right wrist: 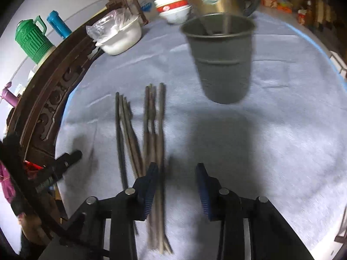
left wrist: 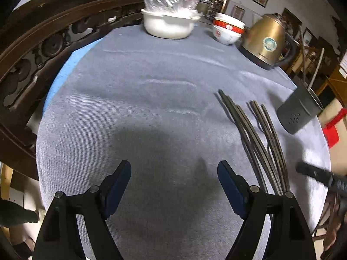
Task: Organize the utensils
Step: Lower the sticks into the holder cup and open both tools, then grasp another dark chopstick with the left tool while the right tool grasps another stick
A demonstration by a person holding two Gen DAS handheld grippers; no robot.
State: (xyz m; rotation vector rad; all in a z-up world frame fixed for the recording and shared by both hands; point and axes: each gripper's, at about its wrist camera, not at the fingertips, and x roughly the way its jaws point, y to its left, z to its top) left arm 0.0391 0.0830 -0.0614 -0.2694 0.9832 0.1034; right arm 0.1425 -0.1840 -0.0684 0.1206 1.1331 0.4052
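Observation:
Several dark chopsticks (left wrist: 256, 136) lie in a loose fan on the grey tablecloth (left wrist: 151, 108), right of my left gripper (left wrist: 174, 165). That gripper hangs open over bare cloth with nothing between its fingers. In the right wrist view the chopsticks (right wrist: 151, 125) run under my right gripper (right wrist: 177, 166). Its jaws stand apart, with one stick just inside the left finger (right wrist: 151, 179); the pads do not press on it. A grey holder cup (right wrist: 221, 60) stands beyond, with thin sticks inside. From the left it shows as a perforated cup (left wrist: 297, 112) at the table's right edge.
At the table's far side stand a white bowl with a plastic bag (left wrist: 171, 23), stacked red-and-white bowls (left wrist: 227, 30) and a gold kettle (left wrist: 269, 41). A carved dark wooden rail (left wrist: 32, 49) curves along the left. A green jug (right wrist: 32, 39) stands behind it.

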